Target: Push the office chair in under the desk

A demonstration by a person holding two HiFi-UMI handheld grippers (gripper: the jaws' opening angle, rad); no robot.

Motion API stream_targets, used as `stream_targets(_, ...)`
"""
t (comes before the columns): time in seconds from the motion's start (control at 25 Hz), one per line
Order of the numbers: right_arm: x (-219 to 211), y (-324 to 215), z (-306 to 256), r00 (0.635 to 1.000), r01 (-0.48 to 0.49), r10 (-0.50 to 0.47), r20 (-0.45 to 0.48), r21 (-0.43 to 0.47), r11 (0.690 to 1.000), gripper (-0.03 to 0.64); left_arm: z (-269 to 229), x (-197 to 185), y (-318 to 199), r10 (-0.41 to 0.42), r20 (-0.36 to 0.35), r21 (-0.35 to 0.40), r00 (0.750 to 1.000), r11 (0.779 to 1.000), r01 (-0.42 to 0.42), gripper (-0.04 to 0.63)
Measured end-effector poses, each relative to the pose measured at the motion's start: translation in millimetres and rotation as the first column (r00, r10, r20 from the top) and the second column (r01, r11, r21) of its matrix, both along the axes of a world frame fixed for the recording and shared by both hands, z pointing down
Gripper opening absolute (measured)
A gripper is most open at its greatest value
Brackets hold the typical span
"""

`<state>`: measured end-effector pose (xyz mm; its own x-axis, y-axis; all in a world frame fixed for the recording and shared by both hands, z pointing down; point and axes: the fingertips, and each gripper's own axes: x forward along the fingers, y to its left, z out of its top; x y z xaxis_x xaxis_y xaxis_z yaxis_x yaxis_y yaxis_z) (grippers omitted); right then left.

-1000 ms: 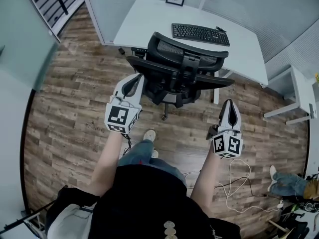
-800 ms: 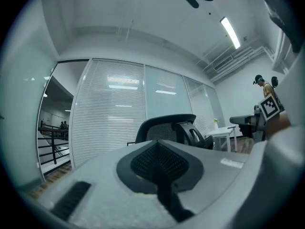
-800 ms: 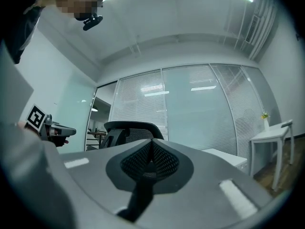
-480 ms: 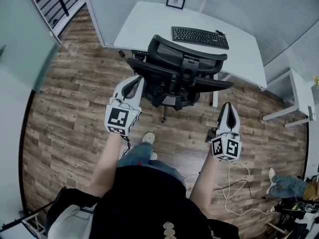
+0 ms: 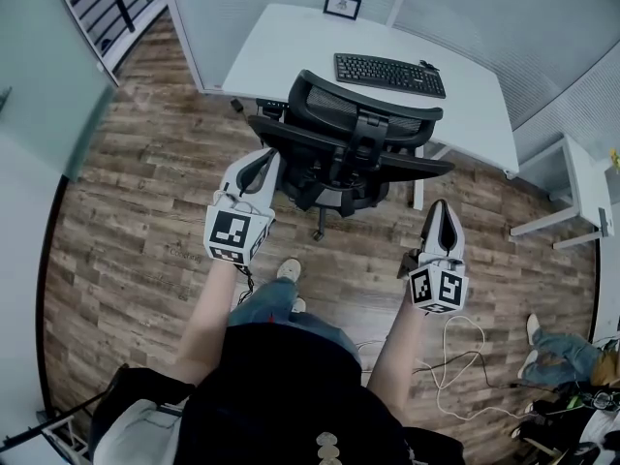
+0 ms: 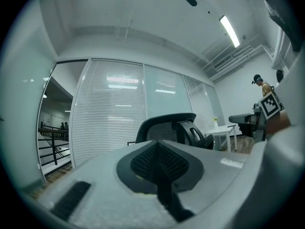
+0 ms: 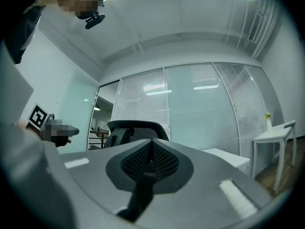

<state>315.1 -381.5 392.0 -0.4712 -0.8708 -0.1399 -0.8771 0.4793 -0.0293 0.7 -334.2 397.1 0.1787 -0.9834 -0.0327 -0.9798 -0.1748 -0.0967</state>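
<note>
The black mesh office chair stands on the wood floor with its back toward me, its seat partly under the white desk. My left gripper is shut and empty, its tip close by the chair's left armrest; I cannot tell if it touches. My right gripper, also shut and empty, hangs below the right armrest, apart from it. The left gripper view has the chair's back beyond the shut left gripper. From the shut right gripper, the chair appears at the left.
A black keyboard and a small framed picture lie on the desk. A small white side table stands at the right. White cables trail on the floor, and another person's legs show at the lower right. Glass partitions surround the desk.
Almost nothing: the picture has shifted slightly. Both grippers stay shut and keep their places by the chair. The other person's foot at the lower right has moved.
</note>
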Motion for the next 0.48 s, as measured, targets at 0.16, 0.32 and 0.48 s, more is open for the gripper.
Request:
stream_targets(0.16, -2.3, -0.4, -0.4, 1.000, 0.000, 0.000, -0.003, 0.000, 1.000, 0.006, 0.6, 0.0, -1.2, 0.006, 0.001, -0.003, 1.000, 1.000, -0.006, 0.008)
stream_targets(0.32, -3.7, -3.2, 0.8, 1.000, -0.003, 0.003, -0.006, -0.004, 1.000, 0.006, 2.0, -0.6, -4.8, 0.009, -0.001, -0.007, 1.000, 1.000, -0.009, 0.008)
stream_targets(0.48, -5.2, -7.1, 2.7, 1.000, -0.006, 0.006, -0.008, -0.009, 1.000, 0.006, 4.5, -0.7, -9.7, 0.014, -0.002, -0.012, 1.000, 1.000, -0.014, 0.008)
